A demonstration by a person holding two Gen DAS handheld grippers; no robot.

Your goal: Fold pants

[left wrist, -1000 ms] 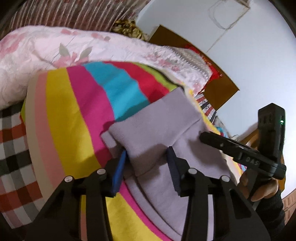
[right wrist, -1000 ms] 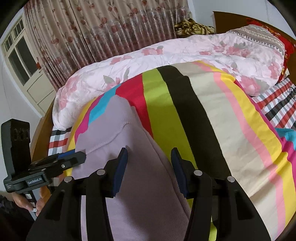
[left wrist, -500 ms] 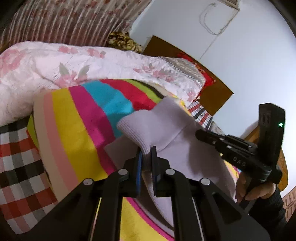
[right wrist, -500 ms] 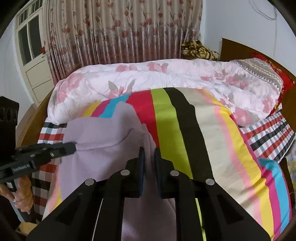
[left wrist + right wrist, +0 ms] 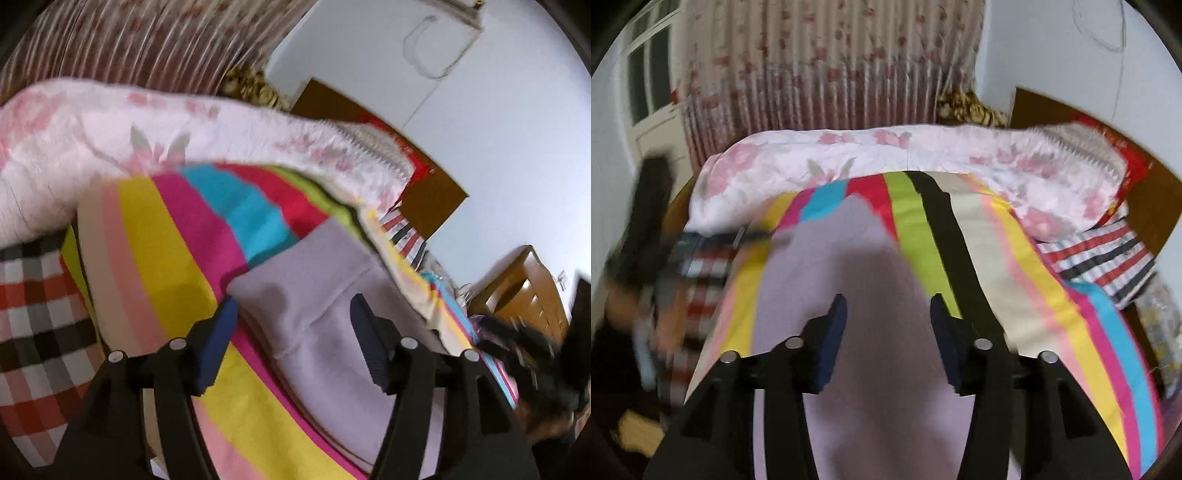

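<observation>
The lilac pants (image 5: 325, 295) lay on the striped blanket (image 5: 159, 236), their folded edge just ahead of both opening, empty jaws; only the left view showed a seam — blanket lay bare leftward.

Pale lilac pants (image 5: 325, 295), soft knit fabric. Lying flat on the rainbow-striped blanket (image 5: 159, 240), folded over into layers, one stitched seam running across the top layer. Upper edge reaching the blue and red stripes, lower part spreading toward the near edge of the bed. Smooth, few wrinkles; far outline blurred.
</observation>
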